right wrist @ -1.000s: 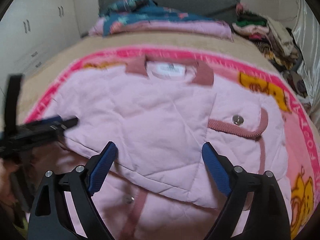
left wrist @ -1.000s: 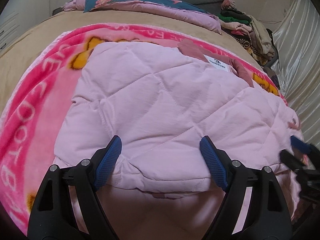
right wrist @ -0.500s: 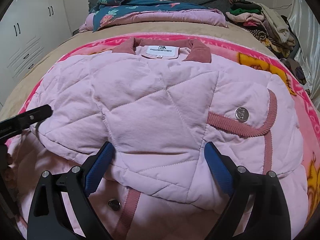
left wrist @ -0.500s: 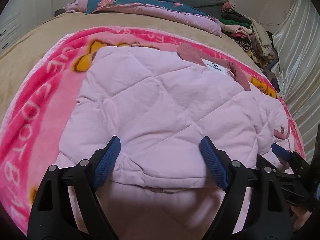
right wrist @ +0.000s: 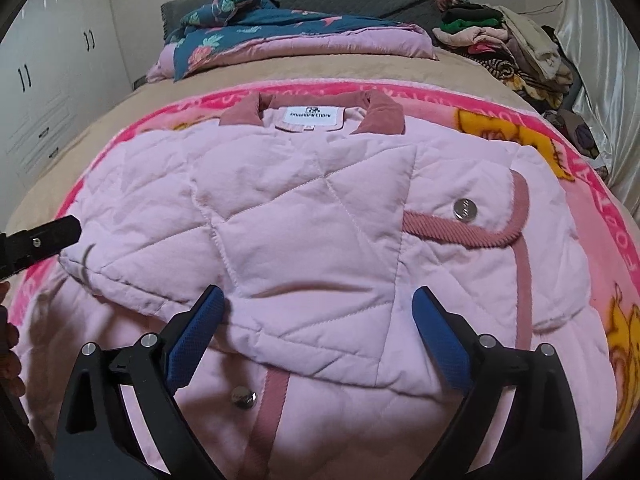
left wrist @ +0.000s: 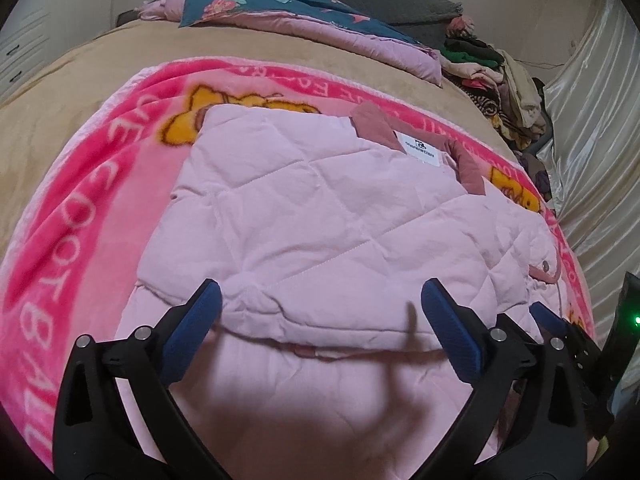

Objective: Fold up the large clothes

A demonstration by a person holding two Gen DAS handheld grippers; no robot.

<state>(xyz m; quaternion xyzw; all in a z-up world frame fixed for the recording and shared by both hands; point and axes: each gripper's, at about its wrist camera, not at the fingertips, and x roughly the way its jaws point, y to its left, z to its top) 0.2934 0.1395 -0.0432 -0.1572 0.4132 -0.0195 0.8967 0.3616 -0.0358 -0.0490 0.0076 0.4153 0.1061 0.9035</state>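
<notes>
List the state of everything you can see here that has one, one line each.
Pale pink quilted jacket: lying flat, sides folded in over the middle, collar at the far end.
Hot pink printed fleece blanket: spread out beneath the jacket.
Round metal snap on the pocket flap: fastened.
Left gripper: open, jaws just widened, gripping nothing.
Right gripper: open, jaws just widened, gripping nothing.
Pile of assorted clothes: heaped, unfolded.
</notes>
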